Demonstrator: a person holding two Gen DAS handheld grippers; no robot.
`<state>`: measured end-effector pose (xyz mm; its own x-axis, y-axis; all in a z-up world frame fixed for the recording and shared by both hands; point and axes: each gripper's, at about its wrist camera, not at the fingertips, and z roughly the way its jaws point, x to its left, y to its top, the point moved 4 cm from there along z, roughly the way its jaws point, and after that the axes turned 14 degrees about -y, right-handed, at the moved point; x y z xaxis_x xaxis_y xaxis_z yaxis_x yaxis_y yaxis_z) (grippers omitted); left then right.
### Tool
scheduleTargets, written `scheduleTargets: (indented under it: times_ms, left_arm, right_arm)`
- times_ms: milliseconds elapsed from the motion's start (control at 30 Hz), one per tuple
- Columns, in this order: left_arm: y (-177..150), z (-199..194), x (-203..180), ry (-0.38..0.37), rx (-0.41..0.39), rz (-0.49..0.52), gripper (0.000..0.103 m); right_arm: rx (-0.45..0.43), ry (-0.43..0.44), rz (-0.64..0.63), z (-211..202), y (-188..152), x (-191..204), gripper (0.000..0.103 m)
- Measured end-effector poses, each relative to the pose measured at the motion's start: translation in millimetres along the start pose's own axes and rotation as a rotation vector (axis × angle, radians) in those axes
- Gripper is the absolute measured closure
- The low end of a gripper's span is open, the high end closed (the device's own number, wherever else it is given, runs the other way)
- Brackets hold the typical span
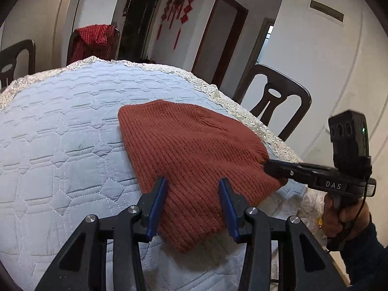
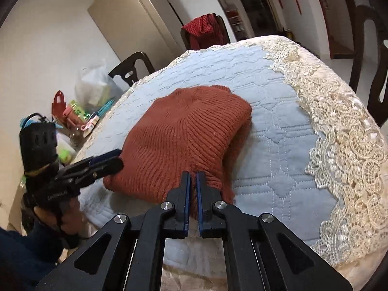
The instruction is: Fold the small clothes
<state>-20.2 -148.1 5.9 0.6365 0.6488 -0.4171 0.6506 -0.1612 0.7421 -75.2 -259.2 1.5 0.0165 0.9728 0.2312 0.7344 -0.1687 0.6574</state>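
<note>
A rust-red knitted beanie lies flat on the light blue quilted table cover. My left gripper is open, its blue pads on either side of the beanie's near edge, low over it. My right gripper is shut on the beanie's edge, pinching a ridge of knit between its pads. In the left wrist view the right gripper comes in from the right and bites the beanie's right corner. In the right wrist view the left gripper sits at the beanie's left corner.
The cover has a cream lace border near the table's edge. Dark wooden chairs stand around the table; one holds a red checked cloth. Bags and small colourful items sit beyond the left side.
</note>
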Motion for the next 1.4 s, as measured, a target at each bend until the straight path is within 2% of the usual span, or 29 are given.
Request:
scheduleTargets:
  times_ms: [133,300,433,533,600,633,700,767,967,1033,1100,1267,1400]
  left_arm:
    - [-1.6,-1.7,1.7,0.012,-0.008,-0.003,0.056]
    - [7.4,-10.6,0.5,0.012,-0.01,-0.005,0.056]
    - [27.2,-2.9,2.3,0.022,-0.029,0.007,0.056]
    - [29.8,14.1,12.7,0.05,-0.007,-0.009,0.056]
    - [24.3,21.2,20.5,0.091,0.014,-0.016,0.054]
    - [23.0,19.3,21.6,0.086,0.006,-0.022,0.054]
    - [20.7,16.1,23.5,0.082,0.004,-0.041,0.054]
    - [20.2,14.5,23.9,0.081,0.005,-0.055,0.054]
    - [44.3,17.2,20.3,0.092,-0.012,-0.037,0.054]
    - [46.0,28.8,25.8,0.118,0.011,-0.039,0.054]
    - [38.2,43.2,34.9,0.153,0.069,-0.057,0.053]
    - [36.0,40.5,36.8,0.14,0.06,-0.078,0.053]
    - [49.5,42.2,34.8,0.185,0.068,-0.047,0.053]
  right_arm:
    - [0.003,-0.014,-0.028,10.4,6.3,7.3,0.1]
    - [0.028,0.018,-0.007,0.4,6.5,2.0,0.097]
    - [-0.041,0.016,0.009,-7.3,23.3,3.2,0.097]
    - [-0.031,-0.003,0.051,10.5,32.1,-1.5,0.097]
    - [0.026,-0.04,0.091,33.1,31.1,-9.2,0.097]
    - [0.021,-0.023,0.12,38.1,30.8,-14.2,0.097]
    - [0.023,-0.004,0.144,40.0,33.0,-16.6,0.097]
    - [0.021,-0.018,0.116,41.1,35.6,-12.3,0.097]
    - [-0.02,-0.018,0.114,34.6,57.2,-10.4,0.097]
    - [-0.008,-0.033,0.121,43.4,59.7,-15.9,0.097]
    - [0.036,-0.06,0.123,59.1,56.6,-18.5,0.097]
    - [0.044,-0.033,0.145,65.8,54.2,-23.8,0.097]
    - [0.035,-0.051,0.108,61.2,63.4,-19.9,0.097]
